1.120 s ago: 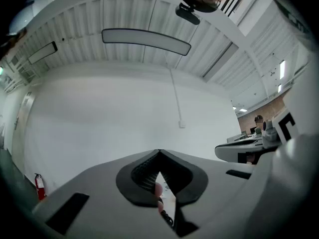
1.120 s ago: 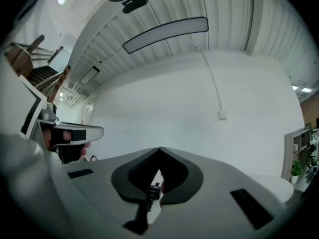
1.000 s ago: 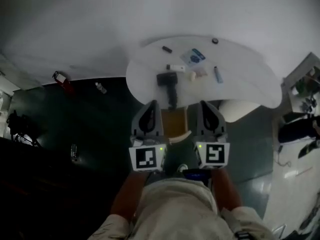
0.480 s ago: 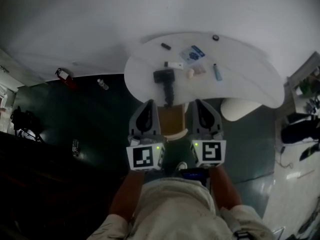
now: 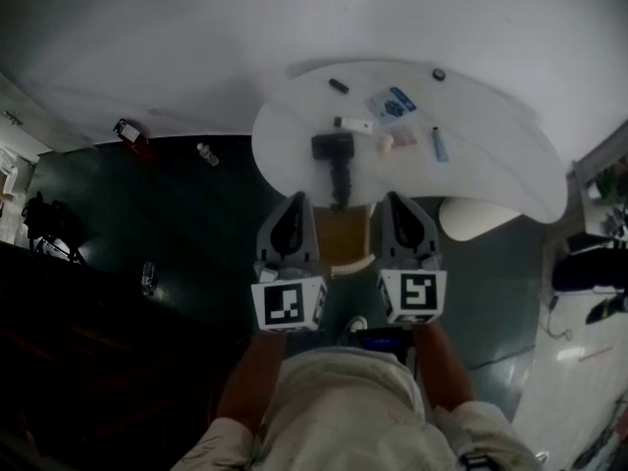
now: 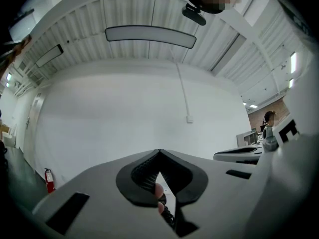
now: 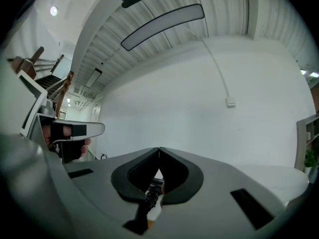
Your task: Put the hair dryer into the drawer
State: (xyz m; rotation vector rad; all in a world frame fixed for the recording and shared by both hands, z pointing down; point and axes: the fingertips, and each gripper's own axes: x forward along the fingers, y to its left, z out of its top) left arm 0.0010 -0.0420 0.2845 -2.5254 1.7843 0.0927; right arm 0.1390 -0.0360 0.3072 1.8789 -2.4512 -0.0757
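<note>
Little moved since the earlier frame: both claws sit about where they were, and the white rounded surface [image 5: 491,155] has slid slightly right in the head view. Left claw [image 5: 297,196] [image 6: 159,151] is pressed together at the tips and pinches nothing. Right claw [image 5: 392,196] [image 7: 159,149] is likewise pressed together and empty. Black hair dryer [image 5: 334,150] lies on the surface, handle toward the near edge, well short of both claws. Open drawer with tan inside [image 5: 343,238] sits below that edge, between the two claws. Small white box [image 5: 353,124] lies just beyond the dryer, blue tube [image 5: 439,143] off to its right.
</note>
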